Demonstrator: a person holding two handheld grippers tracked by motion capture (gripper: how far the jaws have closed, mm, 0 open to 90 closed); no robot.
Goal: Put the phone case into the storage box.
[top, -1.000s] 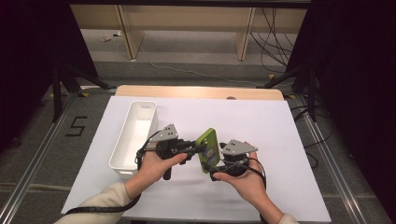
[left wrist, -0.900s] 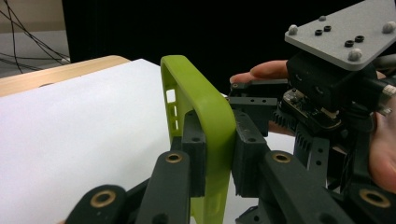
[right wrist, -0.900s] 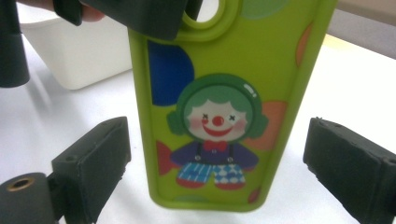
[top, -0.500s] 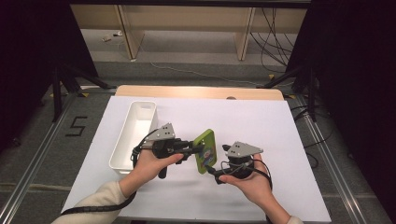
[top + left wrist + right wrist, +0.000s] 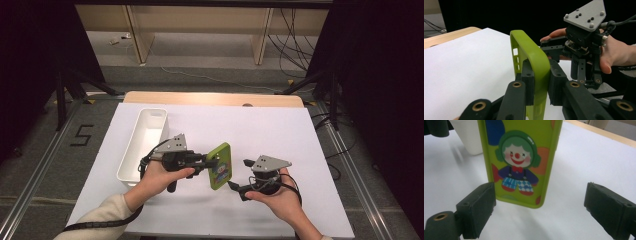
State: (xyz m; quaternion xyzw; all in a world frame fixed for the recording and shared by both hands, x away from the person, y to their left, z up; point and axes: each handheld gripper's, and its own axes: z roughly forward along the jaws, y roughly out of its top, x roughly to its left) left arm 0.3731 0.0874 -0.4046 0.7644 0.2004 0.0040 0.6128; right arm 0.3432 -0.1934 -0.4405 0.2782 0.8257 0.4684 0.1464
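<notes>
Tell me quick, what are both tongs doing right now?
Left tongs: closed on the edge of the green phone case, holding it up on its side.
Right tongs: open, holding nothing, pointed at the case's clown picture.

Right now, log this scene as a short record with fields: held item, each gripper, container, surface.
held item: green phone case with a clown print, held on edge above the table
left gripper: shut on the case's edge
right gripper: jaws open, facing the printed side, not touching it
container: white bin, to the left of the left hand, nothing seen inside
surface: white table
</notes>
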